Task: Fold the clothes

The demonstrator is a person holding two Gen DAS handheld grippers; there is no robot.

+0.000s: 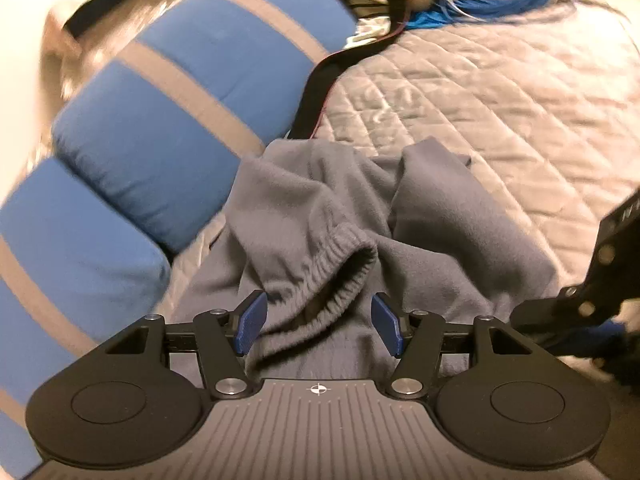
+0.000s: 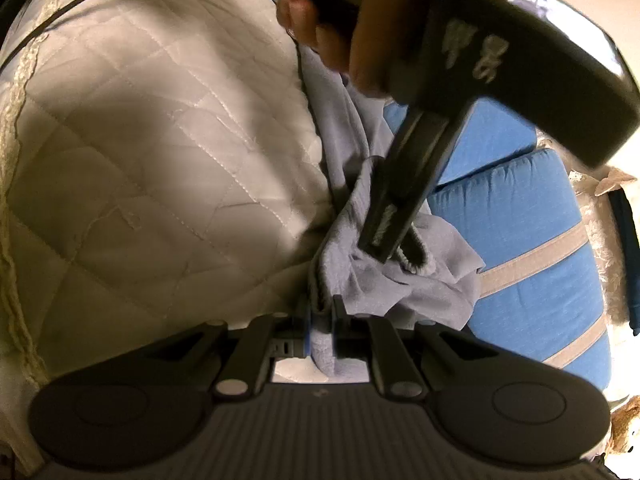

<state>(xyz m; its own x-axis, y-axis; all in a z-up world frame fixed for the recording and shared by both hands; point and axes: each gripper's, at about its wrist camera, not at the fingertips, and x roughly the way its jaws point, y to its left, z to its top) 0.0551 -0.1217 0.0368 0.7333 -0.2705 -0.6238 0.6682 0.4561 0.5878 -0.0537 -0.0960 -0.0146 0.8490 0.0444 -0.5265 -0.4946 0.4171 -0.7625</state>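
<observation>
**Grippers working a grey fleece garment on a quilted bed**

Right gripper point(image 2: 320, 316) is clamping a fold of the grey fleece garment point(image 1: 304, 216), its jaws pressing together on the cloth. Left gripper point(image 1: 318, 322) is hovering with its jaws standing apart on either side of the garment's elastic cuff point(image 1: 344, 264), its blue pads point(image 1: 252, 320) not pressing it. The garment is lying crumpled on the cream quilt point(image 1: 500, 100), just beside the blue striped pillows point(image 1: 192, 92). A hand point(image 2: 360, 24) is gripping the left gripper's handle above the garment.
</observation>
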